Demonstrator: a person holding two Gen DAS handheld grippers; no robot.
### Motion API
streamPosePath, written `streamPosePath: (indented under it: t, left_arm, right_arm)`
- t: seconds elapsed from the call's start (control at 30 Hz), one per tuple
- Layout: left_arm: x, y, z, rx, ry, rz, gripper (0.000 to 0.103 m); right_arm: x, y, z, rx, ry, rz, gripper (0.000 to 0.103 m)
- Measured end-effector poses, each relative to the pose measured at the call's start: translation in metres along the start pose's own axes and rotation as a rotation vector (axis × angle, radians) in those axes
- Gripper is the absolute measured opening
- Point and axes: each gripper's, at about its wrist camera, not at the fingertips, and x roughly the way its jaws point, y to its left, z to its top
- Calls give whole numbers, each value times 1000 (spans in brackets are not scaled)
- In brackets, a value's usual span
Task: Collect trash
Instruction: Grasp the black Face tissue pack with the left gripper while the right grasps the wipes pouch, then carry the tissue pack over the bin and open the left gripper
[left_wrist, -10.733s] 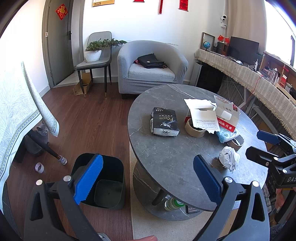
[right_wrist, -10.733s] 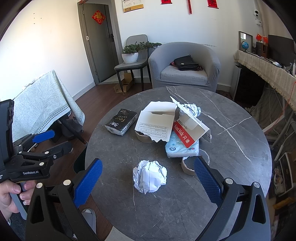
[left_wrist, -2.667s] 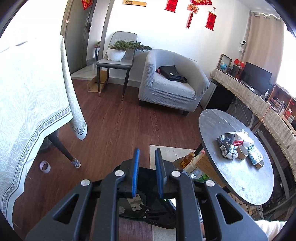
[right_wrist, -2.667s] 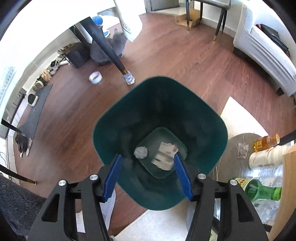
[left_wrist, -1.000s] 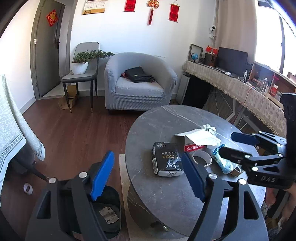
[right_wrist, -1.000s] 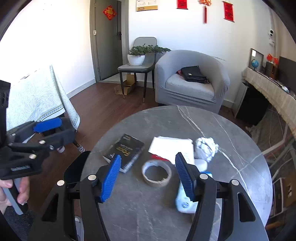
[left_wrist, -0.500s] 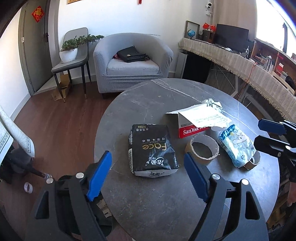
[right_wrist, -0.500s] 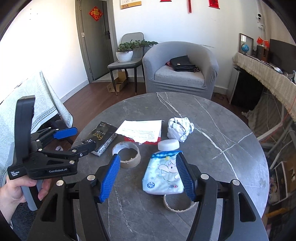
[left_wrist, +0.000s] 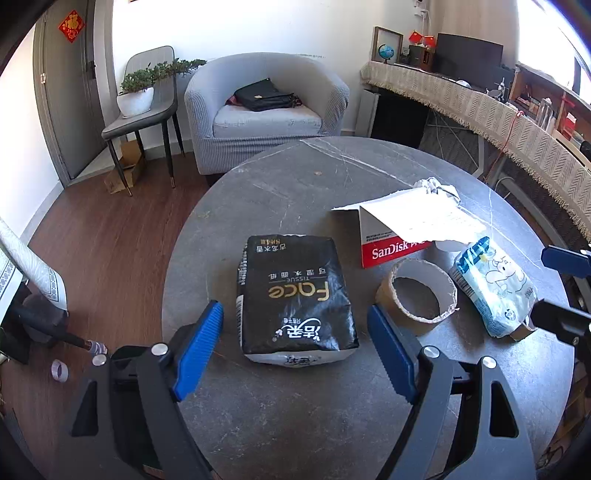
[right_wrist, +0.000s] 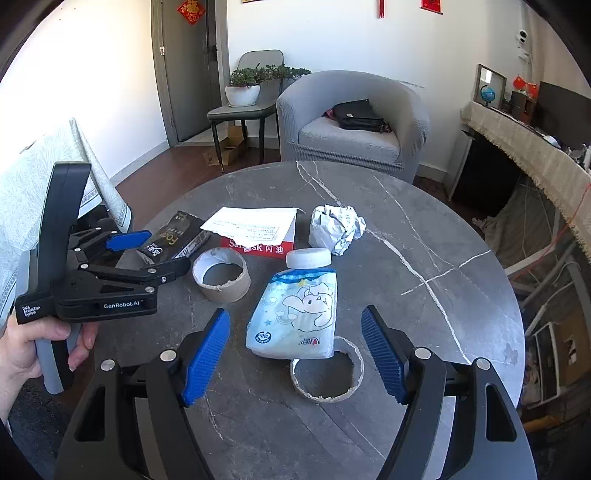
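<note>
On the round grey table (left_wrist: 303, 417) lie a black tissue pack (left_wrist: 295, 295), a cardboard tape ring (left_wrist: 416, 295), a red-and-white SanDisk box (left_wrist: 399, 236), a blue-white wipes pack (right_wrist: 295, 314), a second cardboard ring (right_wrist: 327, 373) and a crumpled paper ball (right_wrist: 336, 227). My left gripper (left_wrist: 295, 354) is open, its fingers on either side of the near end of the tissue pack. My right gripper (right_wrist: 295, 362) is open, straddling the wipes pack's near end. The left gripper also shows in the right wrist view (right_wrist: 147, 251).
A dark bin (left_wrist: 125, 365) stands on the floor at the table's left edge. A grey armchair (left_wrist: 266, 110) with a black bag, a chair with a plant (left_wrist: 140, 103) and a long sideboard (left_wrist: 480, 107) stand beyond. A cloth-covered table (right_wrist: 37, 192) is on the left.
Both grippers have come from the bin to the table and moved in low over it. The left one now brackets the tissue pack, the right one the wipes pack. Both stay open.
</note>
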Motion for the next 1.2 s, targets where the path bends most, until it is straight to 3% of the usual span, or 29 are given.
streamPosePath:
  t: [0.07, 0.13, 0.2, 0.6, 1.07, 1.2]
  left_arm:
    - [2, 1, 1, -1, -4, 10, 79]
    - [1, 2, 1, 4, -9, 26, 62]
    - [0, 4, 1, 0, -12, 28, 55]
    - [-19, 20, 4, -66, -57, -22, 54]
    - [-40, 34, 3, -87, -94, -56, 54]
    - [-46, 38, 2, -86, -104, -54, 54]
  right_arm:
    - [3, 3, -2, -19, 11, -11, 74]
    - [6, 7, -2, -44, 20, -39, 74]
    - [9, 11, -3, -64, 24, -54, 74]
    - [31, 25, -5, -129, 48, -156, 74]
    - [48, 27, 1, -113, 62, -230, 74]
    - [51, 26, 4, -99, 71, -233, 55]
